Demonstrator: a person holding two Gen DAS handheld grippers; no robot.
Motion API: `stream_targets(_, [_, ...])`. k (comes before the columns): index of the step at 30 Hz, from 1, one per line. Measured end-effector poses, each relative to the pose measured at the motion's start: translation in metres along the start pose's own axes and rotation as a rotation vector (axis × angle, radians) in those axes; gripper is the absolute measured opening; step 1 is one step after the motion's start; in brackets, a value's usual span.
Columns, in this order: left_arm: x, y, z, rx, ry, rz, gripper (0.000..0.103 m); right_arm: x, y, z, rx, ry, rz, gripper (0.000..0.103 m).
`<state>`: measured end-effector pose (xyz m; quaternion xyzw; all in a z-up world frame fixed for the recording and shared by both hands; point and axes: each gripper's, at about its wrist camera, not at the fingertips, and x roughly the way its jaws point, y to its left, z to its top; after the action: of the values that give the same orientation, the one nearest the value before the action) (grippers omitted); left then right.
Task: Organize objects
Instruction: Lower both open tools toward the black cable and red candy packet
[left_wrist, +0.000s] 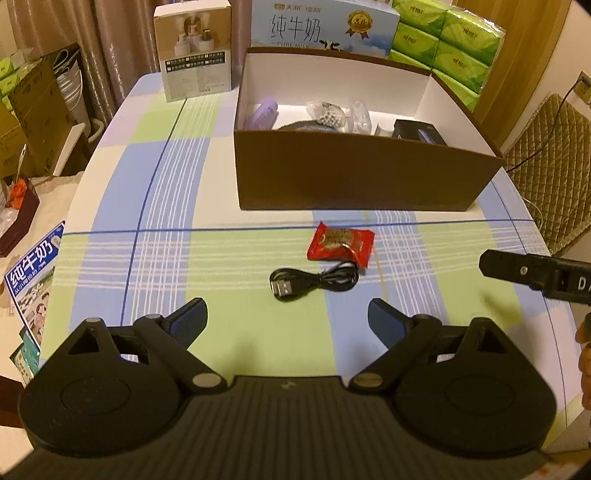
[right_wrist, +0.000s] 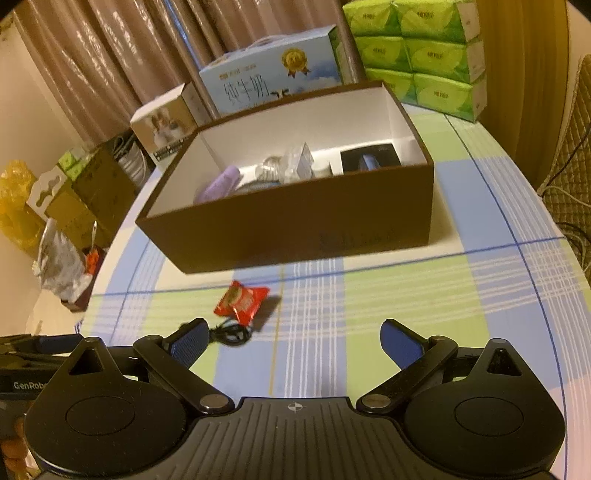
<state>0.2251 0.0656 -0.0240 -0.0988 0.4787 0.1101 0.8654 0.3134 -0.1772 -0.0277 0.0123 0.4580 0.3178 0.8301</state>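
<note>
Currently my left gripper (left_wrist: 287, 317) is released: its two black arms are splayed wide, the blue ribbed pads (left_wrist: 192, 319) well apart, nothing between them. It hangs over the checked tablecloth of pale green, blue and white squares (left_wrist: 166, 206), a smooth flat fabric ruled with thin dark blue lines.

My right gripper (right_wrist: 293, 341) is likewise released, jaws spread, pads bare. In the left wrist view its black body enters from the right edge, above the cloth.

Two loose items lie ahead of the left gripper. The red crinkled foil snack packet (left_wrist: 340, 243), roughly square with pinched ends and a round brown print, lies flat near the front wall of the box. The thin black USB cable (left_wrist: 314, 282), coiled into a loose oval with its metal plug at the left end, lies just in front of the packet, its loop touching or nearly touching the packet's lower edge. In the right wrist view both sit left of centre, the cable partly hidden behind the left pad.

The brown rectangular cardboard box with white interior (left_wrist: 362, 181) stands open-topped behind them. Inside: a lilac ribbed oblong object (left_wrist: 263, 112), a clear plastic bag of small pale beads (left_wrist: 328, 114), a dark glossy flat carton (left_wrist: 419, 134). The other contents are too indistinct to identify.
</note>
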Motion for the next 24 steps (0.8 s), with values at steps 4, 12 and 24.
stream_targets(4, [0.002, -0.001, -0.003, 0.002, 0.010, 0.008, 0.093, 0.002, -0.001, -0.007, -0.001, 0.018, -0.011, 0.097])
stream_targets(12, [0.006, -0.006, -0.006, 0.006, 0.018, 0.001, 0.093, 0.009, -0.003, -0.015, -0.007, 0.050, -0.027, 0.097])
stream_targets(24, [0.019, -0.007, -0.005, 0.008, 0.046, 0.002, 0.093, 0.021, -0.002, -0.015, -0.013, 0.074, -0.020, 0.097])
